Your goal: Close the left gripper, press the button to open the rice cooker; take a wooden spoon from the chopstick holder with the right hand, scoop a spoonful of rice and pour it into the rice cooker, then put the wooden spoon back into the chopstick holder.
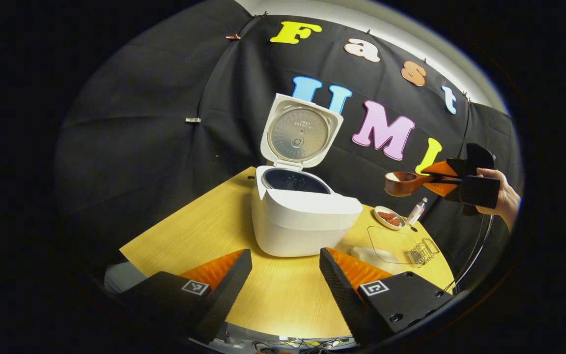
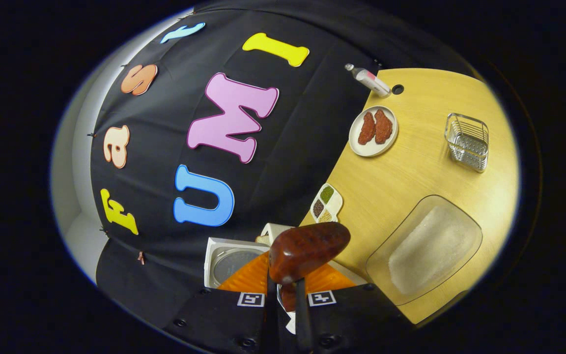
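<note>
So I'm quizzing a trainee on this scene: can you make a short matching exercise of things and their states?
Things:
1. rice cooker
2. wooden spoon
3. left gripper
4. round plate

States:
a. held between the right gripper's fingers
b. lid up
c. fingers apart, holding nothing
d. two reddish pieces on it

Pairs: 1-b, 2-a, 3-c, 4-d

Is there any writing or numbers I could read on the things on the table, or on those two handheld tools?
None can be read.
On the rice cooker lid: fine print, too blurred.
On the bottle: label too small.
On the left gripper and the right gripper, which holds the wooden spoon: square black-and-white markers, patterns, not words.
</note>
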